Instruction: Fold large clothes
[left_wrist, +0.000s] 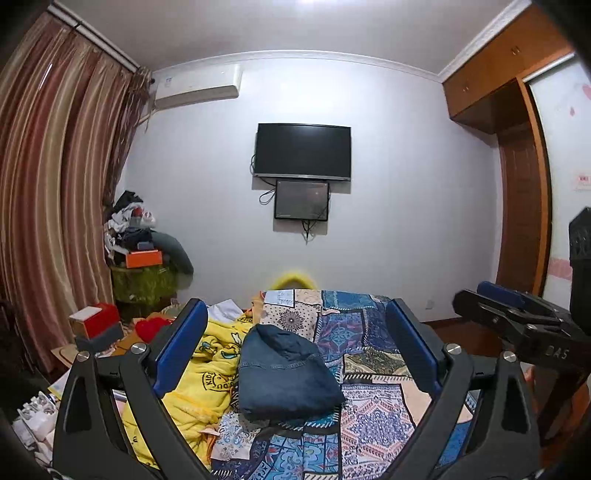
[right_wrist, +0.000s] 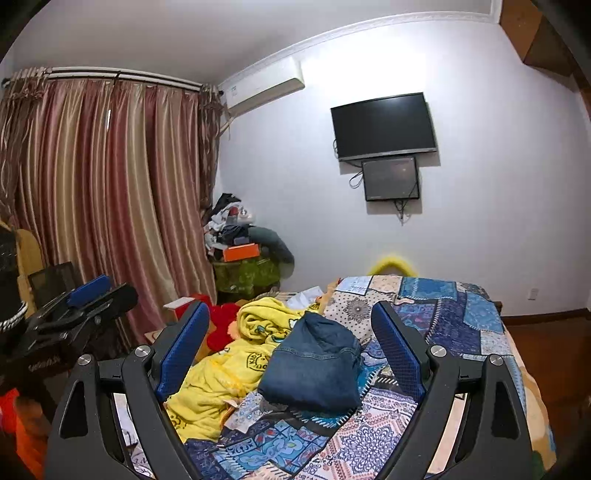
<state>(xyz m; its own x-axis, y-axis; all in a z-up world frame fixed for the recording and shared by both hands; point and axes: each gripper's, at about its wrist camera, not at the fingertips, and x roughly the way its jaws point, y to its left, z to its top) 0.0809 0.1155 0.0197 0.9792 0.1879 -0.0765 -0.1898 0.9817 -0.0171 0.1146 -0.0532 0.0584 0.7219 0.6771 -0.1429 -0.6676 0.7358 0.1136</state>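
Both grippers' jaws spread, empty — folded denim garment (left_wrist: 286, 373) on patchwork bedspread (left_wrist: 373, 413).

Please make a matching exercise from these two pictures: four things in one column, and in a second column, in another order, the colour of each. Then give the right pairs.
Things:
1. folded garment on the bed
2. crumpled blanket beside it
3. box on the pile in the corner
4. television on the wall

Colours:
A. orange
B. black
C. dark blue
D. yellow

Pairs: 1-C, 2-D, 3-A, 4-B
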